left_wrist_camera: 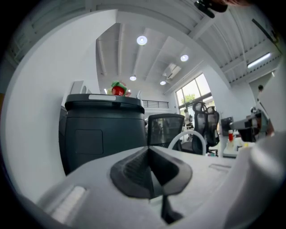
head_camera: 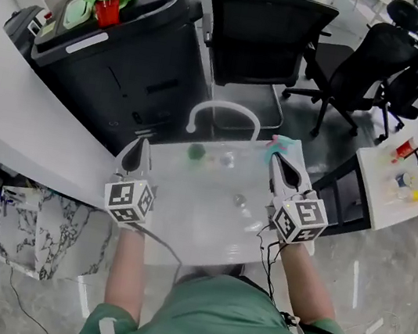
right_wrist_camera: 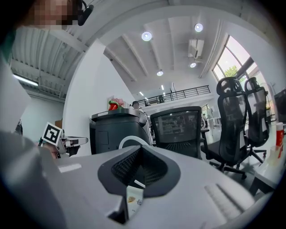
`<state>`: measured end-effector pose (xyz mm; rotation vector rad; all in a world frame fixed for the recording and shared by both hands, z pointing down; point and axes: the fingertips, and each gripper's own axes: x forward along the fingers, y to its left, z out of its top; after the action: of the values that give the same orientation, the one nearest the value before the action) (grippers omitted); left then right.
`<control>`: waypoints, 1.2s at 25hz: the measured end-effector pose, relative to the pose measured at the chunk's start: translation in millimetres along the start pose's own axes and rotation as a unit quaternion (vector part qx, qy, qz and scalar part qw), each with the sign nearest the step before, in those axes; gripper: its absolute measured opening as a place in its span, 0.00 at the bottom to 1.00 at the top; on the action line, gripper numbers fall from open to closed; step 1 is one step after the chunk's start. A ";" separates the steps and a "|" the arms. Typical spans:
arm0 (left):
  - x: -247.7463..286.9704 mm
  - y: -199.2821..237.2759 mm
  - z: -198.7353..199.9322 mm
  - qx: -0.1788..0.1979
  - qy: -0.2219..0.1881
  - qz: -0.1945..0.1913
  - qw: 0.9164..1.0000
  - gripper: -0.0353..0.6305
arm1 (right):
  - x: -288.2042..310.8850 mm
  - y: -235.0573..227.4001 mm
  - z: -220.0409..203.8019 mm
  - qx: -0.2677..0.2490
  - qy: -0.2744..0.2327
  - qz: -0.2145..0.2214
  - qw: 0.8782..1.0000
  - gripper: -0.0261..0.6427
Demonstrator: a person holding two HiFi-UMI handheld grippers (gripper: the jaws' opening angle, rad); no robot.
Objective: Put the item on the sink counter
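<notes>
item (right_wrist_camera: 133, 199) | grasped by right gripper (right_wrist_camera: 140, 156) fingers | left gripper (left_wrist_camera: 149, 156) fingers clenched, empty

bin (head_camera: 123, 61) black | chair (head_camera: 267, 33) black | faucet (head_camera: 227, 107) white | marker cube (head_camera: 128, 200) black-white squares | slip (right_wrist_camera: 132, 200) white | shirt (head_camera: 222, 323) green

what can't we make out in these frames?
- Green item in the sink, head view: too small and blurry to name.
- Teal thing at the right gripper's tip, head view: partly covered by the gripper, and it does not show in the right gripper view.
- White slip deep between the right gripper's jaws, right gripper view: print too small to read; whether it is held is unclear.
</notes>
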<state>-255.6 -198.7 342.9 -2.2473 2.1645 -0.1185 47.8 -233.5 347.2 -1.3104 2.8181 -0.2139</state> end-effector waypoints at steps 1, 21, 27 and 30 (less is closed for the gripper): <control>-1.2 -0.3 4.2 0.002 -0.003 0.001 1.000 0.05 | -1.1 1.0 2.5 -0.001 -0.001 0.001 1.000 0.04; -7.0 3.3 23.8 0.011 -0.012 0.004 1.000 0.05 | 1.6 7.3 20.2 -0.008 -0.014 0.005 1.000 0.04; -7.1 7.3 18.6 0.007 -0.011 0.008 1.000 0.06 | 3.9 7.1 18.3 -0.006 -0.012 0.005 1.000 0.04; -5.6 6.4 17.6 0.005 -0.010 0.006 1.000 0.06 | 5.2 7.2 19.4 -0.006 -0.013 0.005 1.000 0.04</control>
<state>-261.0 -194.1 324.7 -2.2207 2.1622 -0.1075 40.6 -235.1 327.1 -1.2915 2.8077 -0.1800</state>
